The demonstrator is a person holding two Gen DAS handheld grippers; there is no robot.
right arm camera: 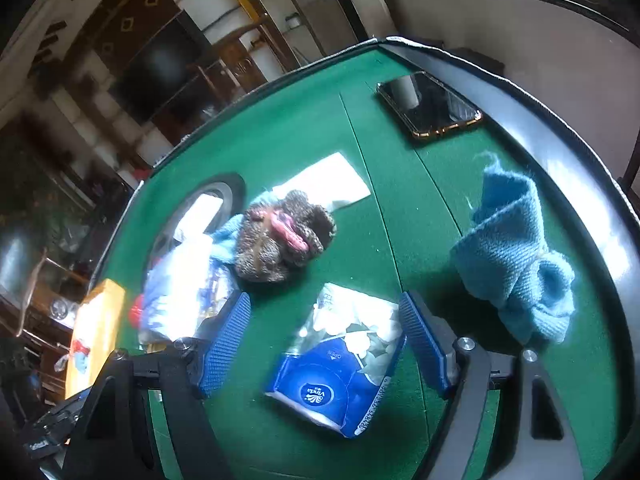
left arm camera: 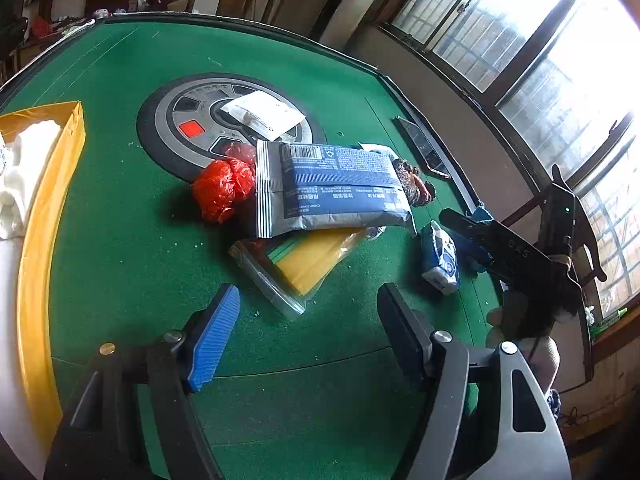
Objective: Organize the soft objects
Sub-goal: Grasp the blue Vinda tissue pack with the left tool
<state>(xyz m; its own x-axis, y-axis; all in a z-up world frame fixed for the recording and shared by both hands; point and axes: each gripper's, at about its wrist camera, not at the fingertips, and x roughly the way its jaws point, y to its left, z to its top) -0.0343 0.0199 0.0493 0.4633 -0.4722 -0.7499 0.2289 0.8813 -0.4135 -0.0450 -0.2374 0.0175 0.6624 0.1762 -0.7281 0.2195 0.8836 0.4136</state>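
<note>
Strong daylight enters from the windows point(left arm camera: 532, 52) at right, blown out to white w/ glare. The green table point(left arm camera: 120, 200) is well lit; the room behind stays dim. Right wrist view is softer, blurred at left. Fisheye bends all edges, corners go dark.

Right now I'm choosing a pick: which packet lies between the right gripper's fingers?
The Vinda tissue pack, blue and white, sits between the open right gripper; the wipes pack lies further left.

"Vinda" and "OPEN" on blue tissue pack point(right arm camera: 340, 364), barcode on wipes pack point(left arm camera: 332, 188)
</note>
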